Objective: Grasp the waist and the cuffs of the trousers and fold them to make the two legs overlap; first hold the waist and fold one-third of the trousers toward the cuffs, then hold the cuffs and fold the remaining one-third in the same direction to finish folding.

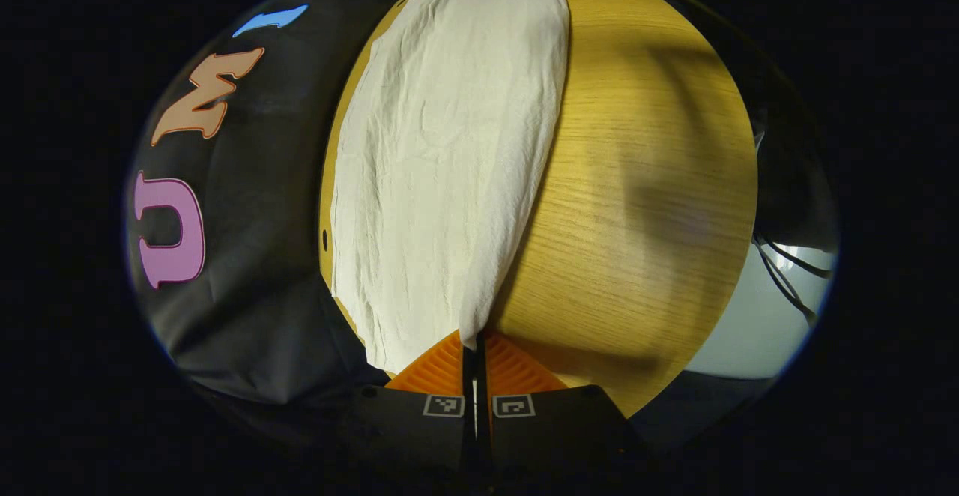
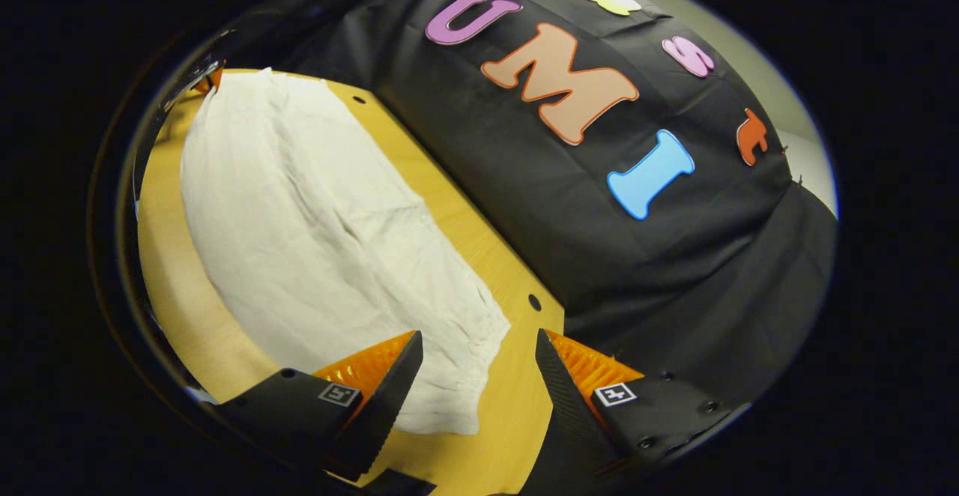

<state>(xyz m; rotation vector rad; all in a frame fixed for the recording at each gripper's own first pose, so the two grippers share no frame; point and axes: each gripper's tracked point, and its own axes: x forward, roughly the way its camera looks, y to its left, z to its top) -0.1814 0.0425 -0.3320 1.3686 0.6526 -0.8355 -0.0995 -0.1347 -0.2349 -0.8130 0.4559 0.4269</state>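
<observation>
Cream-white crumpled cloth trousers [image 1: 442, 166] lie flat on the light wood-grain counter [image 1: 644, 181], running from upper centre to lower centre of the left gripper view. Left tongs [image 1: 476, 346] at bottom centre are pinched together on the near corner of the fabric. In the right gripper view the trousers [image 2: 322, 249] stretch from upper left to bottom centre. Right tongs [image 2: 479, 350] stand wide apart at the bottom, straddling the near end of the fabric, not clamped. Far tongs [image 2: 210, 80] sit at the opposite end, upper left.
</observation>
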